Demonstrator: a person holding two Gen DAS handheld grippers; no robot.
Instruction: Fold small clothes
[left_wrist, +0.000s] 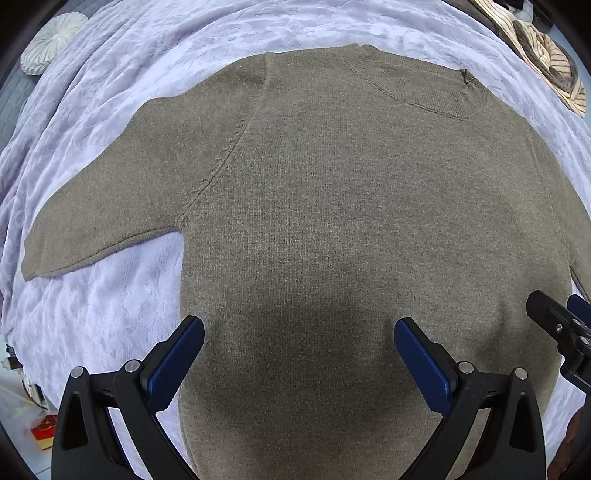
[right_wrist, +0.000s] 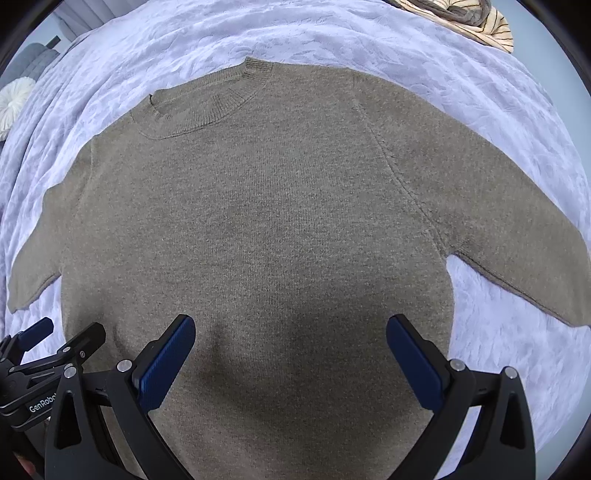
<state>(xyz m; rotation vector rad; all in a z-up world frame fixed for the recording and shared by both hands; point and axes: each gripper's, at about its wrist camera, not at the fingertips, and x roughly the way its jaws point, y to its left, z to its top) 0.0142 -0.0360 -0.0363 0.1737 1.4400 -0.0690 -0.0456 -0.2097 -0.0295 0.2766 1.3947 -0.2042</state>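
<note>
While both your grippers hang above the bed, the taupe knit sweater (left_wrist: 332, 206) lies flat and face up on the lilac bedspread (left_wrist: 122, 74), ribbed collar (left_wrist: 421, 86) at the far end, hem toward you. Your left gripper (left_wrist: 299, 354) is spread wide with nothing between its blue pads (left_wrist: 173, 363) — it sits over the lower left part of the sweater body, left finger out past the side edge above the bedspread, right finger over the knit. Your right gripper (right_wrist: 290, 352) is spread wide too, empty, over the lower middle of the body; a dark shadow falls on the fabric between its fingers.

Both short sleeves are spread out sideways: the left sleeve (left_wrist: 103, 214) runs toward the left rim of the left view, the right sleeve (right_wrist: 517, 236) runs to the right rim of the right view. No fold in the sweater yet — body smooth, raglan seams visible.

The two grippers are close side by side; each shows at the edge of the other's view. A striped cream garment (left_wrist: 543, 55) lies bunched at the far right of the bed, apart from the sweater. A round white pleated cushion (left_wrist: 51, 40) sits off the far left. A red box (left_wrist: 44, 430) is down on the floor at lower left
</note>
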